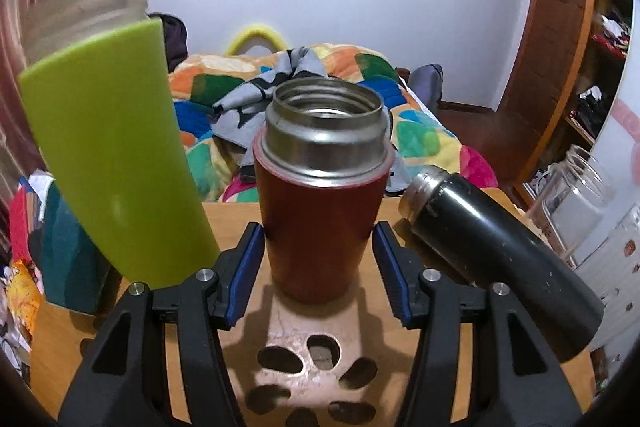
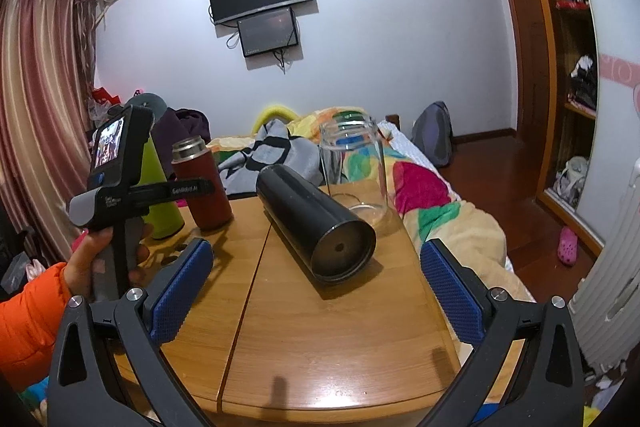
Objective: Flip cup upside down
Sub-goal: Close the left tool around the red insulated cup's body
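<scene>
Wooden table [image 2: 320,327]: left gripper [image 1: 318,259] level, open fingers flanking upright red cup [image 1: 320,195].

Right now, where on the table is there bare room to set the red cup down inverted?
The near table, between the right gripper and the lying black flask, is bare. The far left is crowded: green cup, red cup and left gripper.

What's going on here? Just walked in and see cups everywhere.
A person holds a gripper in each hand. The left gripper has its jaws open around the upright red cup, not yet clamped. The right gripper hangs open over the table, facing the black flask lying on its side.
</scene>
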